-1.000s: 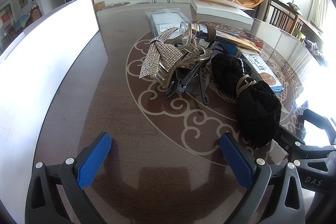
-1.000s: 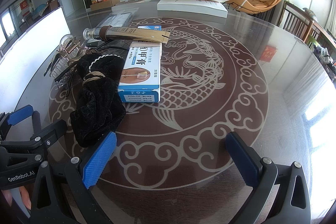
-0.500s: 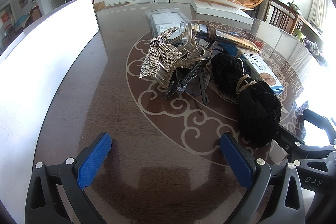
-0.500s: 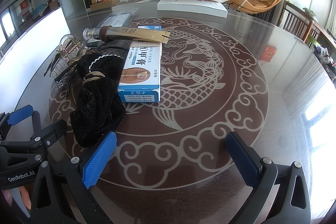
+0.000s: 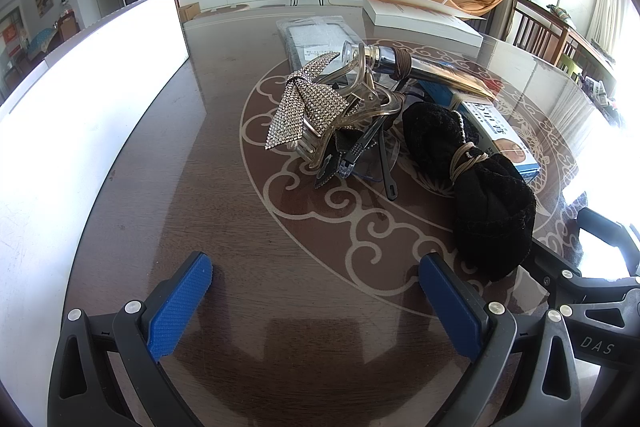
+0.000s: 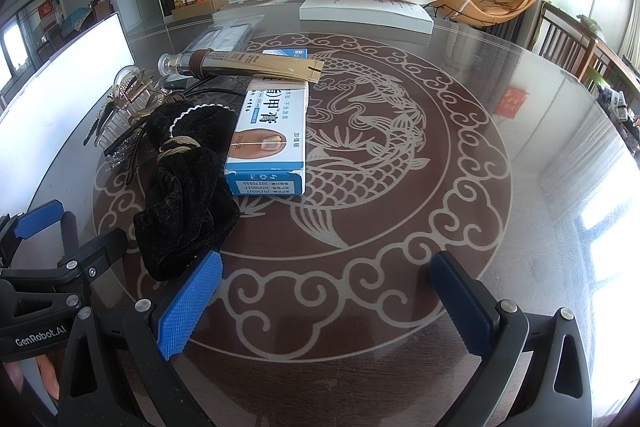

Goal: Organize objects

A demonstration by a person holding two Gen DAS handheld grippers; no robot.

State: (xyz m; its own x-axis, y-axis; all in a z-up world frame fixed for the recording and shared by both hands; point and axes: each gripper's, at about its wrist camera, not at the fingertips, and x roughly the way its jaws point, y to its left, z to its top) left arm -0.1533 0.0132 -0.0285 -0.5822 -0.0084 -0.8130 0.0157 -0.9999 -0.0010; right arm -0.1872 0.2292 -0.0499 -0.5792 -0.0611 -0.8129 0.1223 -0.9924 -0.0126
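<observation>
Spanning both views, the dark glossy wooden table with its pale dragon medallion (image 6: 400, 155) carries a loose heap left of centre, and nothing in it looks sorted yet, so I judge the task to be at its very start. Largest in the heap is the black velvet scrunchie bound with tan elastic (image 6: 184, 187), touching the blue-and-white ointment carton (image 6: 272, 135); behind them lies the glass-capped tube in a brown paper sleeve (image 6: 240, 63). Further left sit the rhinestone bow hair clip (image 5: 308, 107) and the small black clips (image 5: 352, 151) (tangled together). The left gripper (image 5: 316, 303) and right gripper (image 6: 326, 301) hover near the table edge, jaws spread wide, gripping nothing. Next comes reaching forward and closing on one item, probably the nearby scrunchie.
</observation>
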